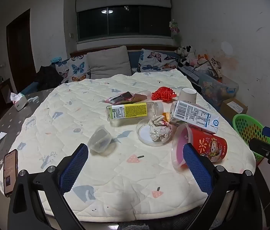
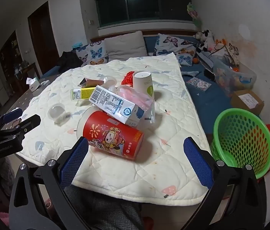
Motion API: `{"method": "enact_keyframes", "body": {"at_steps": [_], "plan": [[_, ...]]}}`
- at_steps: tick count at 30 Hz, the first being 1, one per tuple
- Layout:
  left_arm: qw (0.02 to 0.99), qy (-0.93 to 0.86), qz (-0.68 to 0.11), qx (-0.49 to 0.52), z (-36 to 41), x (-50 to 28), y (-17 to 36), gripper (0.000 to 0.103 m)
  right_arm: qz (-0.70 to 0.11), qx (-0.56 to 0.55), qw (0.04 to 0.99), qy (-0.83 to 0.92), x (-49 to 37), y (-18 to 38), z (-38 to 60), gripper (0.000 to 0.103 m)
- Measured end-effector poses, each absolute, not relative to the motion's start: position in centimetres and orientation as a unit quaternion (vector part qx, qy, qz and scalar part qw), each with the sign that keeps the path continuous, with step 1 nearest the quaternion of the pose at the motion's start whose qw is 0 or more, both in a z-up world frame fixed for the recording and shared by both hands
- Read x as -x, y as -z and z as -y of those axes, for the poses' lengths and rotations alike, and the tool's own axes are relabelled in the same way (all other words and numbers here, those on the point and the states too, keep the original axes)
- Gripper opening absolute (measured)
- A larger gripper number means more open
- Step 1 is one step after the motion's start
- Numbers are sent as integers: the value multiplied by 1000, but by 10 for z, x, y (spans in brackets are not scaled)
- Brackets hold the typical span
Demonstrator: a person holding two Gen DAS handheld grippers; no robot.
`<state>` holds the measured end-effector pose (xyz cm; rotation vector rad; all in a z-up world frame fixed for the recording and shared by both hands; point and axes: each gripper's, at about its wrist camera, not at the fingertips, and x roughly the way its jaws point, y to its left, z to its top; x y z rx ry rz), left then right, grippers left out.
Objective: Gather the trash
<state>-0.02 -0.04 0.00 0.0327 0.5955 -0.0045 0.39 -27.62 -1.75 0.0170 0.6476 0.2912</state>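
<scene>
Trash sits heaped on the quilted desk: red cup point(image 2: 113, 136) on its side, milk carton point(image 2: 115, 103) leaning on it, green basket point(image 2: 244, 140) right of the cup. Left gripper point(image 1: 135, 170) and right gripper point(image 2: 135, 164) hover, jaws released wide, empty.

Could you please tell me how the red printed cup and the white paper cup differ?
The red printed cup lies on its side; the white paper cup stands upside down. The red one carries cartoon artwork, the white one only a green mark. The red one looks larger. Both rest on the quilted cover.
</scene>
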Motion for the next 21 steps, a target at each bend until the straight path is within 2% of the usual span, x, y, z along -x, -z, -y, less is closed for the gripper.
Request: {"method": "enact_keyframes", "body": {"at_steps": [21], "plan": [[953,2,-302,-9,-2,-1,6,96,-321,-9,936,-143,-4,19,279,99]]}}
